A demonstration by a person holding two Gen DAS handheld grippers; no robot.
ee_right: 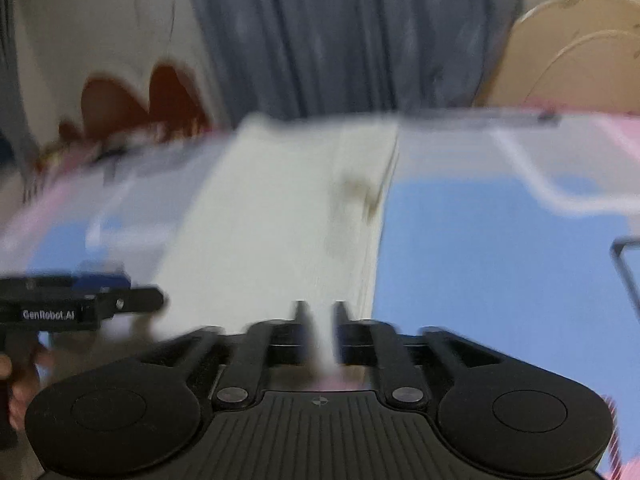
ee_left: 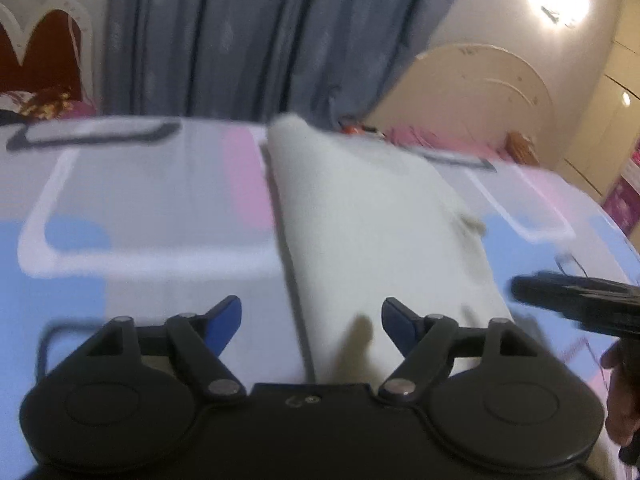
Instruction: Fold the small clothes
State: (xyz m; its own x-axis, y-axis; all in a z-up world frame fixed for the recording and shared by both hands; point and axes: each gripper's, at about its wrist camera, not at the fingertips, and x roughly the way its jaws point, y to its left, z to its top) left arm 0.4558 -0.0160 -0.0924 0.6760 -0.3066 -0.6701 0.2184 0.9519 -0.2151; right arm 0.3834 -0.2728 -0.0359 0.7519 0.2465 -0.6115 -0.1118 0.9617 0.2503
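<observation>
A white garment (ee_left: 360,208) lies folded into a long strip on the patterned bedsheet (ee_left: 140,200), running away from me. My left gripper (ee_left: 312,320) hovers over its near left edge, open, blue pads wide apart with nothing between them. The right gripper (ee_left: 568,300) enters from the right edge, blurred. In the right wrist view the garment (ee_right: 280,208) stretches ahead and my right gripper (ee_right: 320,316) is above its near end, its fingers a narrow gap apart, white cloth showing through. The left gripper (ee_right: 120,288) shows at the left, beside the strip.
The sheet (ee_right: 480,240) has blue, pink and white blocks and spreads to both sides. A grey-blue curtain (ee_left: 240,40) hangs behind the bed. A cream headboard (ee_left: 480,88) stands at the back right. A hand (ee_left: 620,400) holds the right gripper's grip.
</observation>
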